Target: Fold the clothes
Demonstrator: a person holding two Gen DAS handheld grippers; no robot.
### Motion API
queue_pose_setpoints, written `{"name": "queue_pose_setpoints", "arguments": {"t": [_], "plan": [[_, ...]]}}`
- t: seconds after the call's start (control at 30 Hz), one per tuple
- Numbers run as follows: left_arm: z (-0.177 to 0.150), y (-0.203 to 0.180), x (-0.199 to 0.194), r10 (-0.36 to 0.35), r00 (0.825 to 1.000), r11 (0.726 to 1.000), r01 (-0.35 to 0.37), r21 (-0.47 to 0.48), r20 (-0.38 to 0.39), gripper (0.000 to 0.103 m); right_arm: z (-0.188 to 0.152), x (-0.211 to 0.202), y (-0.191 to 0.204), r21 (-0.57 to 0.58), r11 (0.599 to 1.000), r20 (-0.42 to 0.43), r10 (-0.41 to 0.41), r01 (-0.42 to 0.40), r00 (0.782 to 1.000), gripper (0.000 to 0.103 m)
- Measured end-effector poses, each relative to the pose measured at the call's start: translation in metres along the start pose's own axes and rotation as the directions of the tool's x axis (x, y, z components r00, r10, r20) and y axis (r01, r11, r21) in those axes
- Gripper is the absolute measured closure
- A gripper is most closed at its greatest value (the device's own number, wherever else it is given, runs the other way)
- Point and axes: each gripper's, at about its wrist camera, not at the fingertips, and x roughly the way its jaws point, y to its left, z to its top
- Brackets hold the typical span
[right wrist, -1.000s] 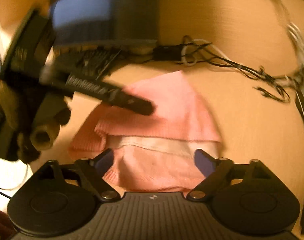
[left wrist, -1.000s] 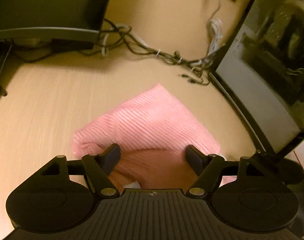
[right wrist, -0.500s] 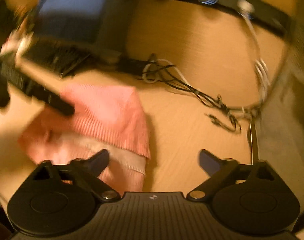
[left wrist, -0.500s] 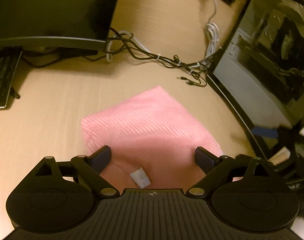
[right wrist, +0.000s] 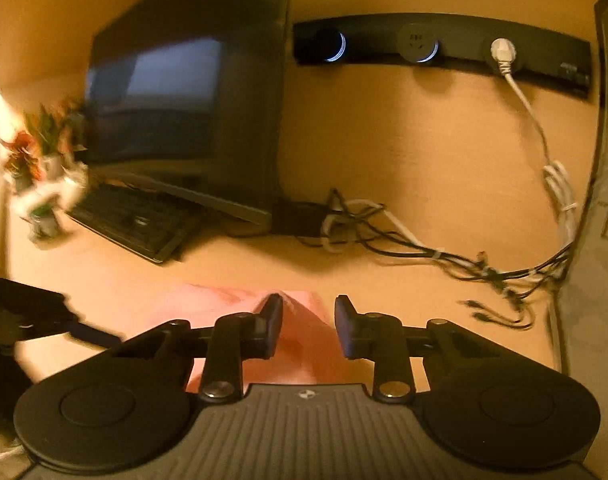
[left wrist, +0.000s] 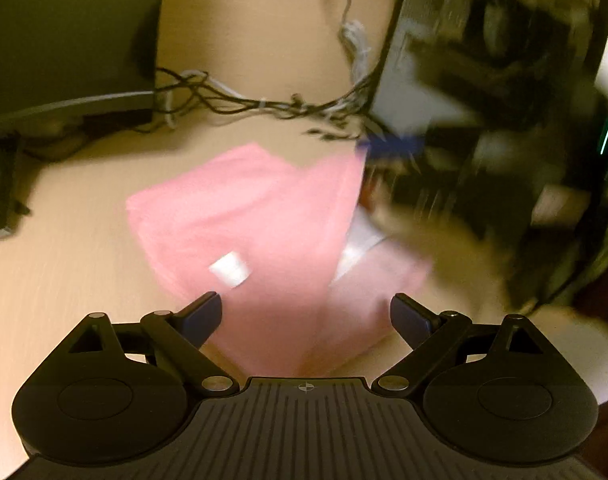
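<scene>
I hold a hand-held gripper in each hand over a pale wooden counter [left wrist: 75,280]. A pink knit garment [left wrist: 263,232] lies on the counter in front of me, doubled over in layers, with a small white label [left wrist: 229,268] facing up.

My left hand-held gripper [left wrist: 306,312] hovers just above the garment's near edge. Its jaws are spread wide and hold nothing; pink cloth shows between them.

My right hand-held gripper [right wrist: 308,326] sits low at another edge. Its jaws are drawn close together, with a raised ridge of the pink garment [right wrist: 299,340] between them. I cannot tell whether the pads actually pinch the cloth or only frame it.

Behind the garment are a monitor [right wrist: 191,100], a keyboard [right wrist: 131,224], a tangle of cables [right wrist: 444,256] and a small pot of flowers [right wrist: 39,168]. The left view is blurred.

What could go wrong, in my judgement: the knit is soft and layered, so a shallow pinch may catch only the top layer and pull the fold askew. If the right jaws close short of the cloth, the edge will slip free when lifted. A wide sweep could drag fabric into the cables or knock the flowers.
</scene>
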Motion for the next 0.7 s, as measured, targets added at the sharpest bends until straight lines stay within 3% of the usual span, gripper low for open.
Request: {"name": "queue_pose_setpoints", "arguments": {"t": [0.13,0.2,0.23,0.37,0.47,0.5,0.53,0.6,0.7], "plan": [[-0.009,0.027,-0.017,0.097,0.995,0.992,-0.098,-0.082,-0.015,0.008,-0.03,-0.009,0.003,-0.076,0.995,-0.147,0.047,-0.058,0.988,0.075],[-0.014,0.041,-0.026,0.145,0.989,0.982,-0.147,-0.122,-0.025,0.008,-0.041,-0.016,-0.006,-0.057,0.997,-0.186,0.043,-0.055,0.982,0.073],[-0.016,0.048,-0.03,0.169,0.985,0.975,-0.171,-0.141,-0.031,0.008,-0.044,-0.021,-0.012,-0.029,0.998,-0.191,0.042,-0.048,0.981,0.068],[-0.025,0.075,-0.047,0.261,0.964,0.939,-0.267,-0.218,-0.06,0.005,-0.044,-0.038,-0.038,0.107,0.994,-0.18,0.047,-0.028,0.983,0.025],[-0.033,0.089,-0.058,0.116,0.993,0.938,-0.121,-0.326,-0.034,0.005,-0.03,-0.035,-0.058,0.253,0.967,-0.129,0.075,-0.041,0.989,0.018],[-0.033,0.094,-0.061,0.02,1.0,0.919,-0.018,-0.394,0.002,0.003,-0.026,-0.029,-0.063,0.293,0.955,-0.123,0.089,-0.049,0.988,0.018],[-0.033,0.098,-0.062,-0.075,0.996,0.885,0.09,-0.458,0.052,0.001,-0.027,-0.021,-0.063,0.304,0.951,-0.131,0.097,-0.053,0.987,0.018],[-0.027,0.102,-0.058,-0.184,0.971,0.813,0.238,-0.531,0.153,0.0,-0.028,-0.006,-0.063,0.325,0.944,-0.147,0.114,-0.061,0.983,0.018],[-0.013,0.098,-0.037,-0.184,0.97,0.782,0.244,-0.574,0.161,0.0,-0.029,0.017,-0.062,0.356,0.932,-0.172,0.139,-0.07,0.975,0.018]]}}
